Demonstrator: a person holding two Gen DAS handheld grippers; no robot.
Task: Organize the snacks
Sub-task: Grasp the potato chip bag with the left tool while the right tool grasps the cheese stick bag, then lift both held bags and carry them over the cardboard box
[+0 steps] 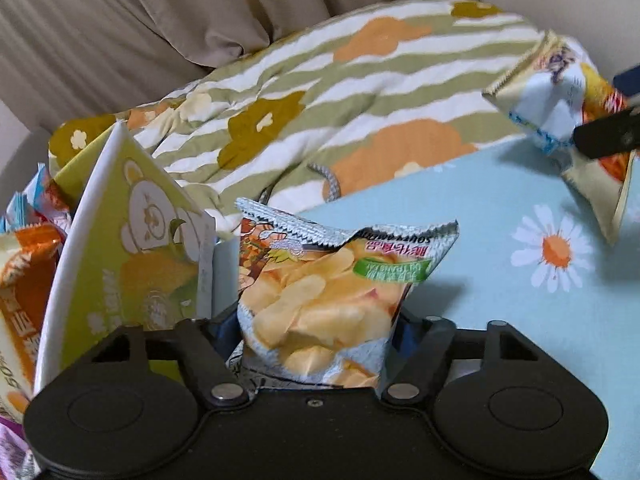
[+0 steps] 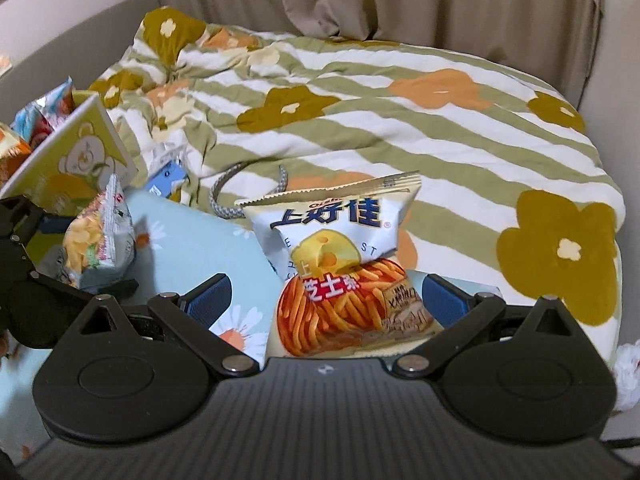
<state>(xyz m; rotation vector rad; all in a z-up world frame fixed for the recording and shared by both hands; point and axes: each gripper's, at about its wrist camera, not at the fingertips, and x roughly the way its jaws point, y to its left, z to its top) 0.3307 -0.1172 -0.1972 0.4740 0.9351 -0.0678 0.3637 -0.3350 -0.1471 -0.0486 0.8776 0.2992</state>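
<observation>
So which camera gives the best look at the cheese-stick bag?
The right wrist view: the cheese-stick bag fills the centre, front label facing the camera, between the right gripper's fingers. The left wrist view shows it only blurred and tilted at the far right edge.

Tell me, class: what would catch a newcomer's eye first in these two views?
Two snack packets sit right up front: a potato chip bag clamped in the left gripper, and a cheese stick bag between the right gripper fingers, which look spread. Behind them lies a striped flower quilt, with a green bear-print box of snacks at the left.
</observation>
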